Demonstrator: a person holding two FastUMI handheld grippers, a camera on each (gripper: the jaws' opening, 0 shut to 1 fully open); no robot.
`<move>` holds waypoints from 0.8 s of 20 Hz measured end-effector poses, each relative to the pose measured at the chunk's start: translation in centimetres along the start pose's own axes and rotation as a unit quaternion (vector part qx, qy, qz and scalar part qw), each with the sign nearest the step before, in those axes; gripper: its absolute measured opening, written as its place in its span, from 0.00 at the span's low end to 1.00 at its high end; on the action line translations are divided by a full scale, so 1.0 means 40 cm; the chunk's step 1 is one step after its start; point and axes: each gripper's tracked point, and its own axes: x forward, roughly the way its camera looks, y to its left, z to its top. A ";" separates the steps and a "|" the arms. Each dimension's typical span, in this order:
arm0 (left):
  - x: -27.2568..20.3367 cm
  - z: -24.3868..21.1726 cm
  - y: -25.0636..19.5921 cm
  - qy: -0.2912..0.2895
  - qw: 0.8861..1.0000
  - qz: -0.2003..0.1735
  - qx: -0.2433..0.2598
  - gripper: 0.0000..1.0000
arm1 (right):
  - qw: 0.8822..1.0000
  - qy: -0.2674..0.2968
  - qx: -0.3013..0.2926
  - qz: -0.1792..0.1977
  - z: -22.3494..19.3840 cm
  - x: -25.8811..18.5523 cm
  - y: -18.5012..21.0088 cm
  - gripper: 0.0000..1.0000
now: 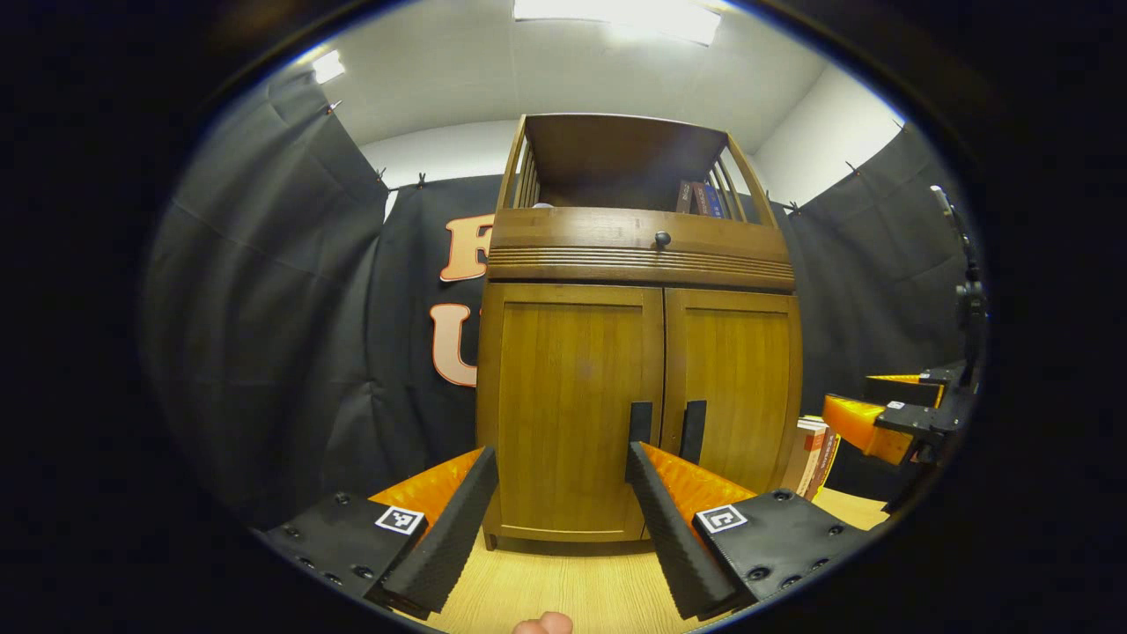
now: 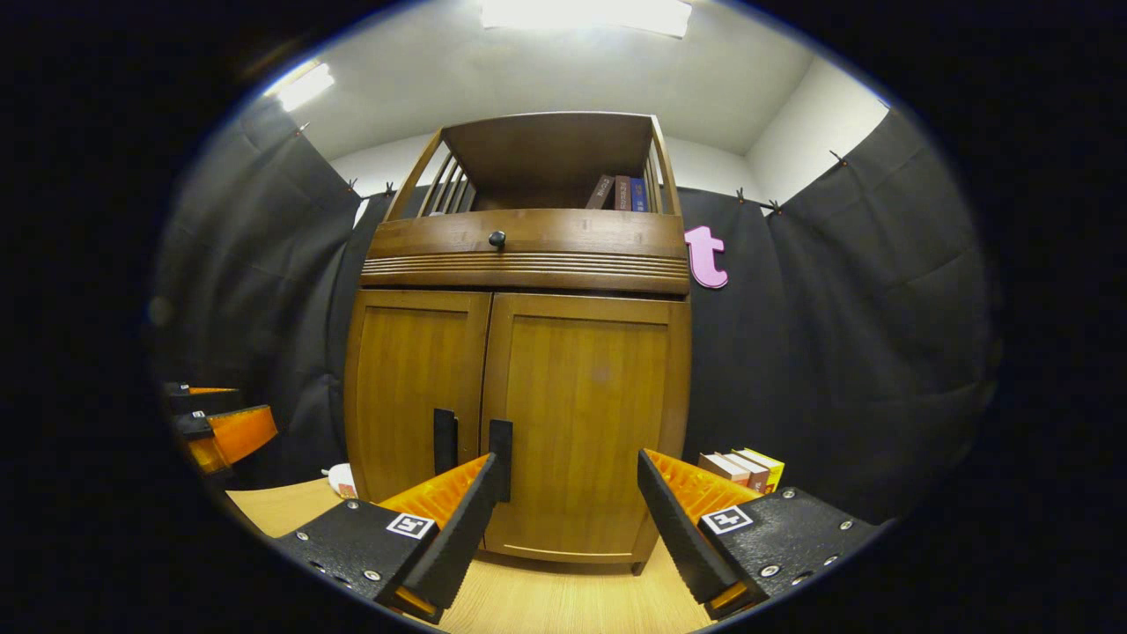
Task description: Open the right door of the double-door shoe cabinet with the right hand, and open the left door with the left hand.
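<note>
We saw the shoe cabinet [image 1: 638, 352] standing on the pale wooden floor [image 1: 572, 590], right in front of us, with its back to the black cloth wall. Its left door [image 1: 568, 405] and right door [image 1: 735, 387] were both shut flat. Each door had a dark handle, the left handle [image 1: 640, 423] and the right handle [image 1: 694, 430], side by side at the middle seam. So we judged that no part of the job was done. Both doors were left to open.

Our left gripper [image 1: 559, 493] was spread wide and held nothing. It sat in front of the left door, not touching it. Our right gripper [image 2: 568, 497] was spread wide too, with nothing in it, in front of the right door. Its left finger [image 2: 458, 519] looked close to the right handle, but we could not tell if they touched.

The left gripper view showed the other gripper off at the right edge. The right gripper view showed some boxes [image 2: 740, 467] on the floor beside the cabinet, and a small white thing [image 2: 339, 480] on the other side.
</note>
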 end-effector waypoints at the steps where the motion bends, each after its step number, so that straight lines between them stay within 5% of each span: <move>1: -0.003 -0.001 -0.002 -0.001 1.000 -0.001 0.000 0.95 | 1.000 -0.004 0.000 0.005 0.004 0.025 0.007 0.94; 12: -0.006 -0.007 0.020 0.003 1.000 0.009 -0.005 0.94 | 0.998 0.033 0.021 0.055 -0.108 0.289 0.123 0.94; 14: -0.006 -0.008 0.028 0.003 1.000 0.011 -0.004 0.99 | 0.997 0.045 0.030 0.056 -0.137 0.312 0.142 0.94; 16: -0.008 -0.008 0.044 0.003 1.000 0.017 -0.002 0.94 | 0.996 0.055 0.039 0.052 -0.159 0.337 0.152 0.94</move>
